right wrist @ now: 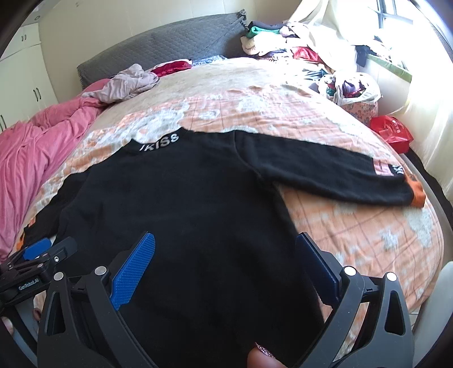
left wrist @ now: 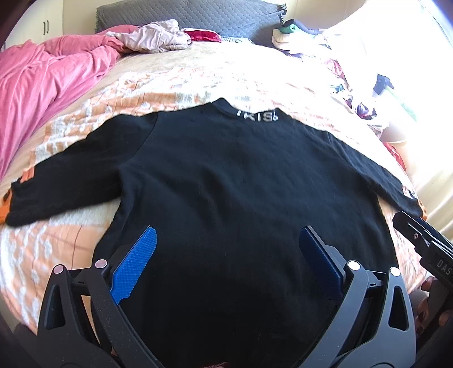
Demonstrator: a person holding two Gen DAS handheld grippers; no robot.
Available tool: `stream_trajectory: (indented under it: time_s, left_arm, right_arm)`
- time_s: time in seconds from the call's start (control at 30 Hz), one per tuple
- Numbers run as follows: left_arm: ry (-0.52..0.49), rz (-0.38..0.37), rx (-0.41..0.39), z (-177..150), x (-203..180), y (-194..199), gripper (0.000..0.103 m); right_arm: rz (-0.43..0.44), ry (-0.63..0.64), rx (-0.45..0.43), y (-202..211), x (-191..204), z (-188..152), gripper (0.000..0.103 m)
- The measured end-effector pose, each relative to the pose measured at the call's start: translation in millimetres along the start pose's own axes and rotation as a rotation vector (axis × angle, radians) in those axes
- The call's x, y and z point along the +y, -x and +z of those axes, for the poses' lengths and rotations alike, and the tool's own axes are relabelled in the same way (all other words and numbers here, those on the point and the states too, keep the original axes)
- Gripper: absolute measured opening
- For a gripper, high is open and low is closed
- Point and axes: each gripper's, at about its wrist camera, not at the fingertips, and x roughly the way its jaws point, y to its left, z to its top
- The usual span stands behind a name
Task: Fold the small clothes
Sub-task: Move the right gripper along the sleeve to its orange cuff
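Observation:
A black sweater [left wrist: 226, 175] lies spread flat on the bed, its white-lettered collar [left wrist: 257, 116] at the far end and both sleeves stretched out sideways. The right sleeve [right wrist: 325, 169] ends in an orange cuff [right wrist: 416, 192]. My left gripper [left wrist: 228, 230] hovers open over the sweater's lower body, its blue pads [left wrist: 136, 263] wide apart. Open too, my right gripper [right wrist: 225, 236] hangs above the lower right part of the body. Each gripper shows at the edge of the other's view: the right gripper [left wrist: 410, 226] and the left gripper [right wrist: 51, 249].
An orange and white quilt [right wrist: 354, 232] covers the bed. A pink duvet [left wrist: 42, 85] is bunched on the left, with a pale garment [left wrist: 153, 36] near the grey headboard [left wrist: 198, 14]. A clothes pile [right wrist: 297, 42], a stuffed plastic bag [right wrist: 354, 90] and a red bag [right wrist: 393, 133] crowd the right side.

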Motion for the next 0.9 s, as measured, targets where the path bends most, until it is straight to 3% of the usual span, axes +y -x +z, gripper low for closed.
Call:
stream_trajectory:
  time_s: [0.27, 0.5, 0.67, 0.9]
  left_arm:
    - [-0.005, -0.006, -0.029, 32.8, -14.2, -5.6, 0.095]
    - [-0.002, -0.007, -0.052, 61.8, -21.7, -18.4, 0.095]
    - [0.003, 0.002, -0.044, 84.5, -23.1, -34.3, 0.095]
    - [0.013, -0.001, -0.012, 97.3, -26.1, -61.5, 0.095]
  right_arm:
    - [0.033, -0.075, -0.016, -17.8, -13.4, 41.0, 0.099]
    - [0.01, -0.123, -0.062, -30.0, -22.4, 88.7, 0.099]
    - [-0.03, -0.127, -0.09, -36.1, -32.6, 108.0, 0.099]
    - [-0.105, -0.222, -0.123, -41.1, -76.3, 115.9, 0.099]
